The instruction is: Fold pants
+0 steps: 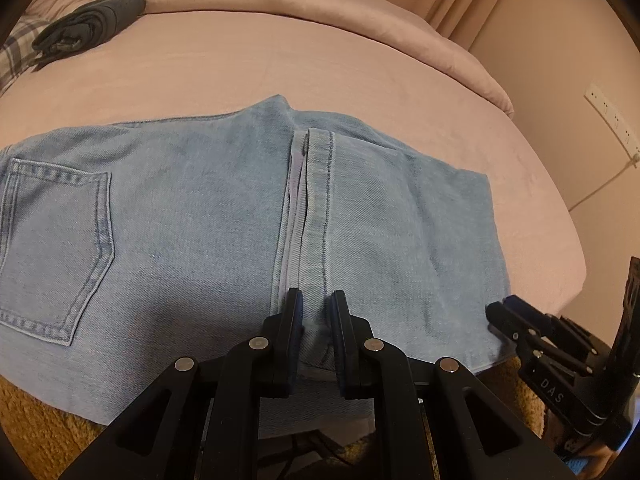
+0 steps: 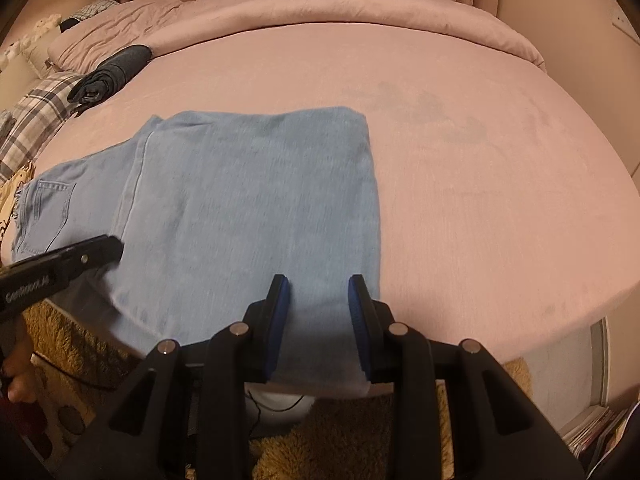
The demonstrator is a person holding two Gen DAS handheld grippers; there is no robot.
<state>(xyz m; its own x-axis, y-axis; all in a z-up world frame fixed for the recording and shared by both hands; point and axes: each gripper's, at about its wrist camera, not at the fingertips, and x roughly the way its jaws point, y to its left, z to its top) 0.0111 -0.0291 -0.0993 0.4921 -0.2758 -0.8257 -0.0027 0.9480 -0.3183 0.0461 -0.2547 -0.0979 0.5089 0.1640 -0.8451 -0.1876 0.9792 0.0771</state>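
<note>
Light blue jeans (image 1: 208,216) lie folded on the pink bed, legs doubled back so the hems (image 1: 316,184) rest over the seat; a back pocket (image 1: 56,248) shows at the left. My left gripper (image 1: 314,300) hovers at the near edge over the hem, jaws slightly apart, holding nothing. In the right wrist view the jeans (image 2: 248,200) lie ahead, and my right gripper (image 2: 318,284) is open over their near right corner. The left gripper (image 2: 100,248) shows at the left there; the right gripper (image 1: 500,312) shows at the right in the left view.
The pink bed (image 2: 480,160) has open sheet to the right of the jeans. A rolled dark garment (image 2: 112,72) lies at the far left by plaid fabric (image 2: 36,120). A folded pink duvet (image 2: 320,8) lines the far side. Brown shaggy rug (image 2: 320,440) below.
</note>
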